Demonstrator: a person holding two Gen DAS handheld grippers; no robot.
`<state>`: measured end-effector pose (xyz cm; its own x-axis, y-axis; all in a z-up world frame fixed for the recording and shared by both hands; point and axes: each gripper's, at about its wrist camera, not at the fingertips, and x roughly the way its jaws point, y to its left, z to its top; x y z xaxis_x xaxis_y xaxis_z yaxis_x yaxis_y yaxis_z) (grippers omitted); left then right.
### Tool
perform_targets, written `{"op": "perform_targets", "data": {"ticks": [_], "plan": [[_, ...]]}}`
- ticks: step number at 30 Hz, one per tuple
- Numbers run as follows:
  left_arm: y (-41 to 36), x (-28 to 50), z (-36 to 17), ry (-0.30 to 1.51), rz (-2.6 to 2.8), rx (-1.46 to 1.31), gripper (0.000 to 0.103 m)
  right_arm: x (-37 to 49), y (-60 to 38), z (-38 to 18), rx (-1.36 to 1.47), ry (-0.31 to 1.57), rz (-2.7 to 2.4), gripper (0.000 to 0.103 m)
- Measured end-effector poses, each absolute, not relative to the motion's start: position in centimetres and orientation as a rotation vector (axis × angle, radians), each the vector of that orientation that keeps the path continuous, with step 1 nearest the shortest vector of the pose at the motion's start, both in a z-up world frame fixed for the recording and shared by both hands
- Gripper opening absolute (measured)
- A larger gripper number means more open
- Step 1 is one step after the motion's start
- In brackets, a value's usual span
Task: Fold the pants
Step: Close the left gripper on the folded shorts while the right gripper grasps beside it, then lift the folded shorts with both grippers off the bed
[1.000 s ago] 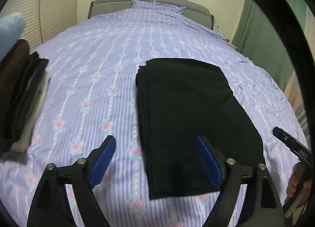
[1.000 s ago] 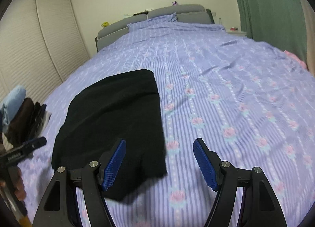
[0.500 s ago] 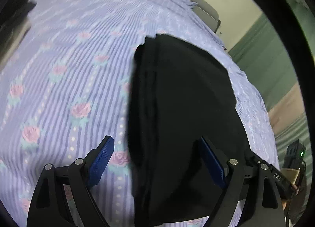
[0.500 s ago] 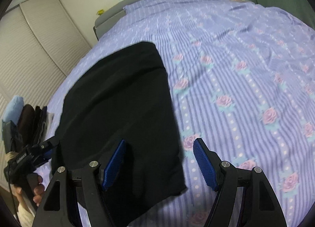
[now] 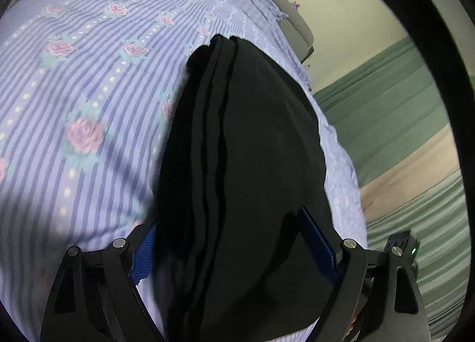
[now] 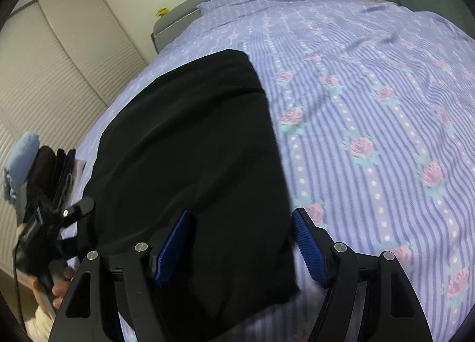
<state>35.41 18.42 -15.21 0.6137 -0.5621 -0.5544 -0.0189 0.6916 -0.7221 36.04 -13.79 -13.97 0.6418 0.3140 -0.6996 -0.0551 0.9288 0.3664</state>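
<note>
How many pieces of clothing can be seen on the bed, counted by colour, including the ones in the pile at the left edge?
Black pants, folded, in the middle of the bed: 1
Light blue piece in the pile: 1
Dark brown piece in the pile: 1
Black pieces in the pile: at least 1; the exact number cannot be told
Total: at least 4

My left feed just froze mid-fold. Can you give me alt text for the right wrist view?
The open right gripper straddles the near right corner of the folded black pants, which lie flat on a purple striped, rose-patterned bedspread. At far left the left gripper reaches the pants' other near corner, with stacked folded clothes behind it.
</note>
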Motion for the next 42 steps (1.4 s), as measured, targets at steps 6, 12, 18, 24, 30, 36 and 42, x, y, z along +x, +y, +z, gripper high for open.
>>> {"op": "perform_targets", "data": {"ticks": [6,12,18,24,30,36,42], "plan": [[18.2,37.9,-14.8,0.908,-0.372,-0.739,0.082,38.5,-14.1,-14.0,0.359,0.86,0.235,0.072],[18.3,38.9,-14.7,0.965,-0.397,-0.725,0.07,41.1,-13.5,-13.3,0.303,0.879,0.291,0.07],[18.6,37.6,-14.9,0.955,-0.454,-0.858,0.047,43.2,-12.8,-13.2,0.296,0.909,0.317,0.055],[17.2,38.3,-15.4,0.968,-0.399,-0.759,0.059,43.1,-13.7,-13.6,0.335,0.912,0.341,0.049],[15.3,39.7,-14.8,0.965,-0.415,-0.748,0.091,44.3,-15.6,-14.9,0.508,0.936,0.377,0.049],[17.2,38.7,-15.0,0.994,-0.447,-0.9,0.052,44.0,-13.9,-14.0,0.395,0.944,0.348,0.045],[18.3,36.6,-11.4,0.853,-0.473,-0.825,0.049,42.4,-12.1,-12.0,0.297,0.908,0.364,0.045]]}}
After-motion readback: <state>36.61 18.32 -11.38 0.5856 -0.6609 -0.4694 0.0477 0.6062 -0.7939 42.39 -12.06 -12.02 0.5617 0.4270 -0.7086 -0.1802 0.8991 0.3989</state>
